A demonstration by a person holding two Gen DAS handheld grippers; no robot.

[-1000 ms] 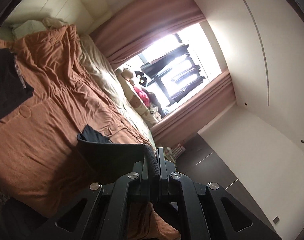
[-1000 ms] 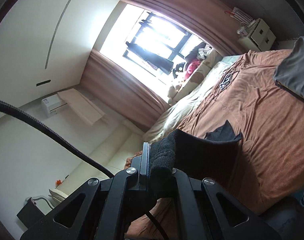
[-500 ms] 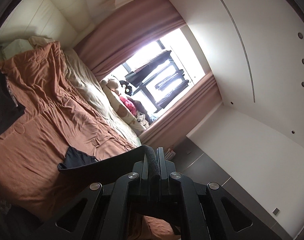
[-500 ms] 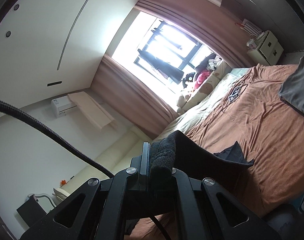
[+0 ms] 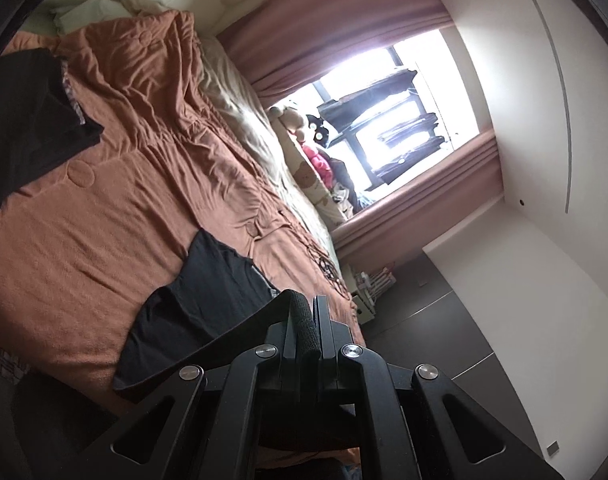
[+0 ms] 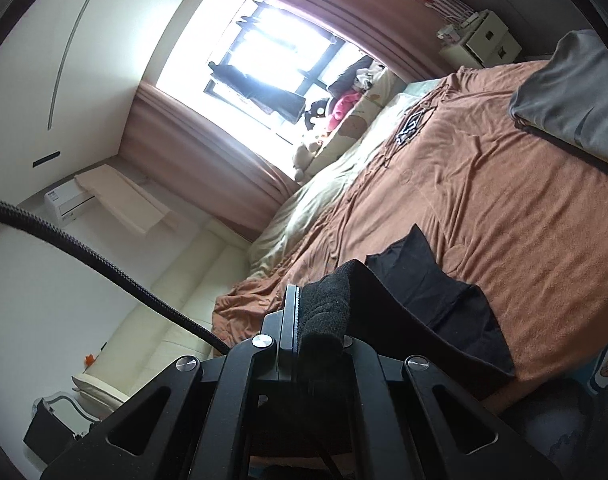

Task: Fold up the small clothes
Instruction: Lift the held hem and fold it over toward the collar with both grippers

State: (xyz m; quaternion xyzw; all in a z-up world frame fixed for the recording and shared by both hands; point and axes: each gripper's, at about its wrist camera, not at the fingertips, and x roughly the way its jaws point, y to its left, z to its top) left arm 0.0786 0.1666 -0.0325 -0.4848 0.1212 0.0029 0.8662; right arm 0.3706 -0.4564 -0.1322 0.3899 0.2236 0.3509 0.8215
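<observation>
A small black garment is stretched between my two grippers, its far part lying on the orange bedspread. My left gripper is shut on one thick hem edge of it. My right gripper is shut on the other edge; the garment spreads right of it over the bedspread. Both grippers are near the bed's front edge.
A dark garment lies at the bed's far left. A grey folded cloth lies at the far right. Plush toys and a cream blanket lie by the window. A white nightstand stands beyond the bed.
Both grippers have lowered and tipped toward the bed with the garment. Its far part now lies spread on the bedspread instead of hanging.
</observation>
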